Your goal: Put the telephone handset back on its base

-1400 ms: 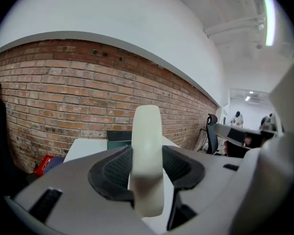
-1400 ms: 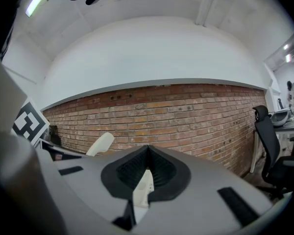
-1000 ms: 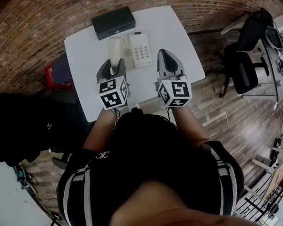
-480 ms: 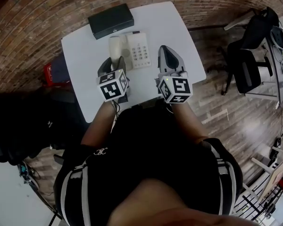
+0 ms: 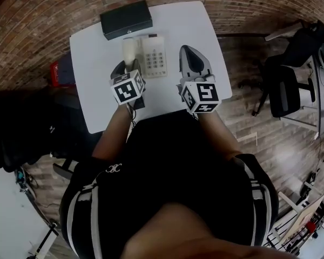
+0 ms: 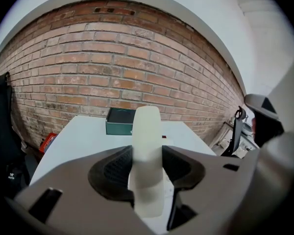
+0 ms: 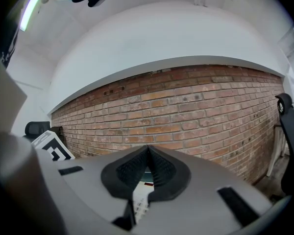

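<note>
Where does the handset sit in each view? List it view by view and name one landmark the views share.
Head view: handset upper centre, just left of the keypad, its near end in the left gripper.
Left gripper view: handset dead centre, clamped between the jaws.
Right gripper view: not in it.
Shared landmark: the brick wall, behind the table in all three.
</note>
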`<action>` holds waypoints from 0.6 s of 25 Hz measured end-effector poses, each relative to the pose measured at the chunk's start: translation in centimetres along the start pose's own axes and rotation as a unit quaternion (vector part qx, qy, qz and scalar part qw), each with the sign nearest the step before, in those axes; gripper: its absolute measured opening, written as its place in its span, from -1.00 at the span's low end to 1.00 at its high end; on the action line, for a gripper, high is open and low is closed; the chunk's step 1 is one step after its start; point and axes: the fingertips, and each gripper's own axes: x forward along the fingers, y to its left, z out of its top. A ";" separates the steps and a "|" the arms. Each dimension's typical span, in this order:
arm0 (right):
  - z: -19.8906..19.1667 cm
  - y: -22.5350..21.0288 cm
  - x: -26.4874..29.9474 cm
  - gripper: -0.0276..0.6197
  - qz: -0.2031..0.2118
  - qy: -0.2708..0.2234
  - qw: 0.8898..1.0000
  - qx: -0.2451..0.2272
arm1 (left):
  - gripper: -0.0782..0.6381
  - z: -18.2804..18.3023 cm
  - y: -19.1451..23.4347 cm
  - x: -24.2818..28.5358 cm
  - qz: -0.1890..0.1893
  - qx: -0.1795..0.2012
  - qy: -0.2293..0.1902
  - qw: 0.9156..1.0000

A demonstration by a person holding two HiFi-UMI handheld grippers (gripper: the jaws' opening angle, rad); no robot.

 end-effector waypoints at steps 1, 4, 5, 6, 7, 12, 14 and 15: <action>0.0 -0.1 0.1 -0.92 0.006 0.000 1.000 -0.001 | -0.25 -0.1 0.0 0.4 0.006 -0.002 -0.001 1.000; 0.1 -0.5 0.5 -0.92 0.020 0.004 1.000 -0.003 | -0.25 -0.4 0.0 1.6 0.026 -0.006 0.000 1.000; 0.1 -0.6 0.6 -0.92 0.023 0.006 1.000 -0.005 | -0.25 -0.6 0.0 2.0 0.031 -0.008 0.004 0.999; 0.1 -0.7 0.7 -0.92 0.027 0.008 1.000 -0.006 | -0.25 -0.7 0.1 2.5 0.035 -0.011 0.008 0.999; 0.1 -0.9 0.9 -0.92 0.029 0.010 1.000 -0.007 | -0.25 -0.8 0.2 3.0 0.039 -0.014 0.012 0.999; 0.3 -1.9 1.3 -0.92 0.034 0.009 0.999 -0.006 | -0.25 -1.0 0.5 4.8 0.057 -0.007 0.026 0.998; 0.3 -2.2 1.4 -0.92 0.033 0.009 0.999 -0.006 | -0.25 -1.3 0.5 5.4 0.061 -0.005 0.032 0.998; 0.3 -2.4 1.4 -0.92 0.033 0.009 0.999 -0.006 | -0.25 -1.5 0.6 5.7 0.063 -0.005 0.035 0.997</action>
